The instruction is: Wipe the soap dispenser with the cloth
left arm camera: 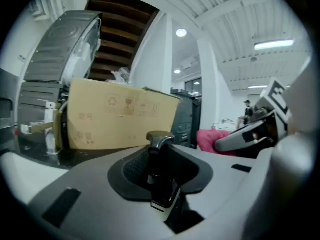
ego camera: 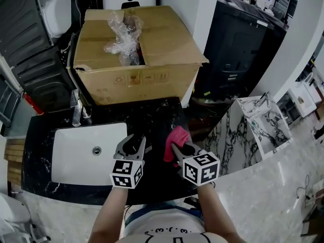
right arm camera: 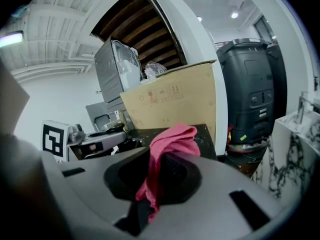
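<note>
A dark soap dispenser (left arm camera: 160,156) with a pump head stands upright between the jaws of my left gripper (left arm camera: 162,184), which is shut on it. From the head view the left gripper (ego camera: 133,146) sits over the black counter, just right of the sink, and the dispenser is mostly hidden inside it. My right gripper (ego camera: 177,150) is close beside it on the right, shut on a pink cloth (ego camera: 177,135). In the right gripper view the cloth (right arm camera: 172,139) bunches up above the right gripper (right arm camera: 152,181). The cloth (left arm camera: 210,139) hangs a short way right of the dispenser, apart from it.
A white sink basin (ego camera: 76,158) is set in the black counter (ego camera: 157,115), with a tap (ego camera: 78,110) behind it. A large open cardboard box (ego camera: 152,70) stands at the back of the counter. A black bin (ego camera: 243,49) and a marble unit (ego camera: 263,128) stand to the right.
</note>
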Motion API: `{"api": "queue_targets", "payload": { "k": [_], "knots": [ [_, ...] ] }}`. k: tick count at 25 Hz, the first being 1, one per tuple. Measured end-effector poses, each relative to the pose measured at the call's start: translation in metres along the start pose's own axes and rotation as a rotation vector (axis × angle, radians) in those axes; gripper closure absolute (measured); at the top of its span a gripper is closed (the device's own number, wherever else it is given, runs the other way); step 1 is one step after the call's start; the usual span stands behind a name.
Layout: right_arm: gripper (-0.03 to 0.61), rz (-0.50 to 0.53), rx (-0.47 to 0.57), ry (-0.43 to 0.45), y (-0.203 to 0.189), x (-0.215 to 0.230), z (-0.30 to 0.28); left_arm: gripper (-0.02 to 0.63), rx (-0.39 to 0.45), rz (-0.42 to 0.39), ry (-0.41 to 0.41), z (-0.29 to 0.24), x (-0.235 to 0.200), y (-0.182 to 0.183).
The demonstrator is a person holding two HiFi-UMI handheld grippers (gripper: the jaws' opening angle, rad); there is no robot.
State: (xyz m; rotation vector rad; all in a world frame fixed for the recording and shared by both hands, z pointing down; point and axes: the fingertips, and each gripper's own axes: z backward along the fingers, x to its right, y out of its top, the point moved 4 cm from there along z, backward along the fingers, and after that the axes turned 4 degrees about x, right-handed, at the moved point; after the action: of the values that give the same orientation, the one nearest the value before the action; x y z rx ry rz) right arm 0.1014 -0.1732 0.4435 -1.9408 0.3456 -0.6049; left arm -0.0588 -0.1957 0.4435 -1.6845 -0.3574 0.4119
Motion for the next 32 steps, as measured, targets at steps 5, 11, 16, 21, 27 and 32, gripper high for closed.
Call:
{"api": "queue_targets", "payload": {
  "k": [5,11,16,21,27,32],
  "knots": [
    [0.526,-0.003,-0.003,0.012,-0.001,-0.003,0.001,0.505,0.017,-0.018,-0.522,-0.002,0.022,-0.002],
    [0.526,-0.004,-0.024,0.053,-0.005,-0.011,0.001,0.494,0.060,0.116,-0.570,0.002,0.015,-0.002],
    [0.526,-0.009,-0.043,0.141,-0.010,-0.033,-0.008,0.491,0.152,0.313,-0.493,0.009,-0.003,-0.003],
    [0.526,0.003,-0.043,0.232,-0.009,-0.062,-0.030,0.491,0.209,0.486,-0.449,0.021,-0.029,-0.007],
    [0.526,0.083,-0.202,0.202,-0.038,-0.063,-0.041,0.513,0.254,0.560,-0.354,0.028,-0.048,-0.014],
    [0.526,0.106,-0.286,0.117,-0.053,-0.052,-0.042,0.514,0.253,0.555,-0.344,0.030,-0.051,-0.014]
  ]
}}
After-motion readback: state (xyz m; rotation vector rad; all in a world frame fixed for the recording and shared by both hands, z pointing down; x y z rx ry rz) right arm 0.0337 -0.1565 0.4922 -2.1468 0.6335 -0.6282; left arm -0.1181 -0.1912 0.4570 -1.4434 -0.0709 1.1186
